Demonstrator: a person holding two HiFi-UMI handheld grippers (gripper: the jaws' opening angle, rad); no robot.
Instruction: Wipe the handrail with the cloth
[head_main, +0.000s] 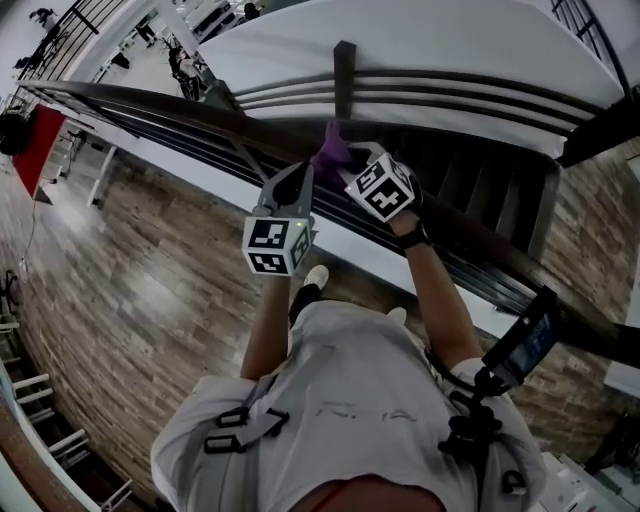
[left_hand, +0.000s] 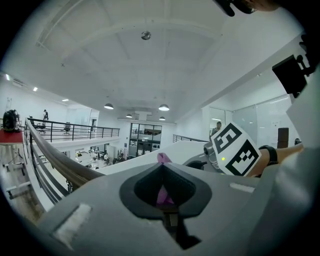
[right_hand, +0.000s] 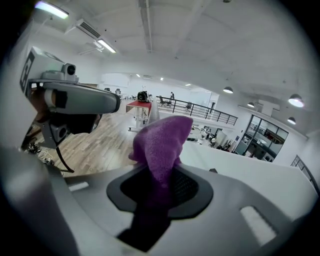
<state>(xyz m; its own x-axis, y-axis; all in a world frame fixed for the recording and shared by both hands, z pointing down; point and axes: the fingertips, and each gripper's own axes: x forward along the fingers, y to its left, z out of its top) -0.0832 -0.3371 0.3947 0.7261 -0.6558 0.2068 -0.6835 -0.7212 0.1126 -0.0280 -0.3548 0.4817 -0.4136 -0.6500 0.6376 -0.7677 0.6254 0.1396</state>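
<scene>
The purple terry cloth (right_hand: 162, 142) looks soft and nappy, matt all over. The dark brown handrail (head_main: 140, 103) is smooth with a dull sheen; wood or coated metal, I can't tell. The left gripper (left_hand: 161, 167) and right gripper (right_hand: 161, 172) have matt grey plastic shells. The wood-plank floor (head_main: 150, 290) shows a faint gloss.

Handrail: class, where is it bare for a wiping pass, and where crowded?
Bare: the dark wooden handrail from the purple cloth leftward toward the red table, and rightward past the right gripper. Crowded: at the cloth, gripped by the left gripper and right gripper.
</scene>
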